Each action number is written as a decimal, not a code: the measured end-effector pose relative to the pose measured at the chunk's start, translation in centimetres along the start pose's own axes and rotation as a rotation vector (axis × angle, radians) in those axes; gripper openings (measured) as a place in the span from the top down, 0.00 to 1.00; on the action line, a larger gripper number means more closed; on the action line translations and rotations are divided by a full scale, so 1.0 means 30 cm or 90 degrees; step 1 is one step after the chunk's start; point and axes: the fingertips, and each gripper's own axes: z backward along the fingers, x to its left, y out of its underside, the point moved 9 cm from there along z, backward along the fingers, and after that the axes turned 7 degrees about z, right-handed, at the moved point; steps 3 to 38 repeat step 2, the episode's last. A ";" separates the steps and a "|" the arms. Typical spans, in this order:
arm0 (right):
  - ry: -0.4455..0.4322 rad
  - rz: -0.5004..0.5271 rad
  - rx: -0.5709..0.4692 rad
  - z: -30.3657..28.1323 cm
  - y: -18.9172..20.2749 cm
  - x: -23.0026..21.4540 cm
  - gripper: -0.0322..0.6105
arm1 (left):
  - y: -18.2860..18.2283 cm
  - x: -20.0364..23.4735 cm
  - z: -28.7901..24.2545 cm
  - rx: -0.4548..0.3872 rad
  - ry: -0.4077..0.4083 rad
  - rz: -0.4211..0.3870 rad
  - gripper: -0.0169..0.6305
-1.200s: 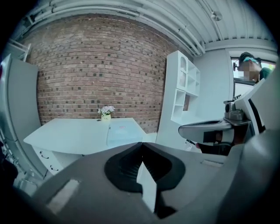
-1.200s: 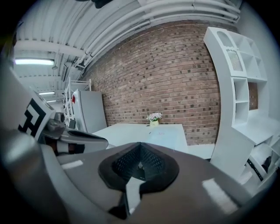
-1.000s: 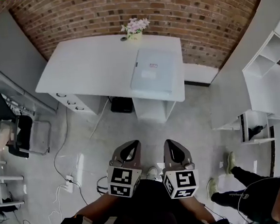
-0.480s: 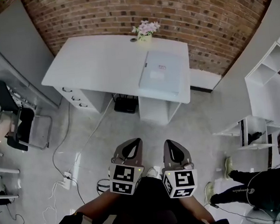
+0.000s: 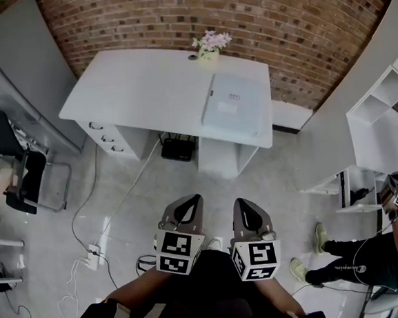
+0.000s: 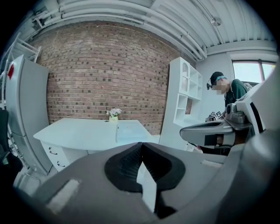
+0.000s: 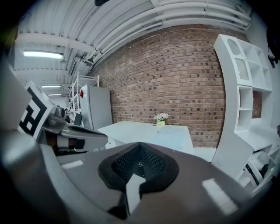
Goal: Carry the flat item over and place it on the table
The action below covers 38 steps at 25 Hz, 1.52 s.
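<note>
The flat item [image 5: 232,105], a pale grey-blue slab, lies on the right part of the white table [image 5: 144,90] by the brick wall. It also shows in the left gripper view, flat item [image 6: 127,131], and faintly in the right gripper view, flat item [image 7: 173,133]. My left gripper [image 5: 187,204] and right gripper [image 5: 248,203] hang side by side over the floor, well short of the table and pointed toward it. Both are shut with nothing between the jaws. The left gripper [image 6: 141,144] and right gripper [image 7: 140,144] show their pads pressed together.
A small pot of flowers [image 5: 210,43] stands at the table's back edge. A black box [image 5: 179,148] sits under the table. Cables [image 5: 90,254] trail on the floor at left beside a chair [image 5: 20,177]. White shelves [image 5: 380,97] and another person [image 5: 374,261] are at right.
The view has shifted, so the table and flat item sit a little further right in the picture. Both grippers stay shut side by side. The other person at right has moved.
</note>
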 end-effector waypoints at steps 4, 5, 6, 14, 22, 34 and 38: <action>0.001 0.001 0.002 -0.006 -0.008 0.011 0.95 | -0.006 0.013 0.004 0.000 0.002 0.001 0.97; 0.001 0.001 0.002 -0.006 -0.008 0.011 0.95 | -0.006 0.013 0.004 0.000 0.002 0.001 0.97; 0.001 0.001 0.002 -0.006 -0.008 0.011 0.95 | -0.006 0.013 0.004 0.000 0.002 0.001 0.97; 0.001 0.001 0.002 -0.006 -0.008 0.011 0.95 | -0.006 0.013 0.004 0.000 0.002 0.001 0.97; 0.001 0.001 0.002 -0.006 -0.008 0.011 0.95 | -0.006 0.013 0.004 0.000 0.002 0.001 0.97; 0.001 0.001 0.002 -0.006 -0.008 0.011 0.95 | -0.006 0.013 0.004 0.000 0.002 0.001 0.97; 0.001 0.001 0.002 -0.006 -0.008 0.011 0.95 | -0.006 0.013 0.004 0.000 0.002 0.001 0.97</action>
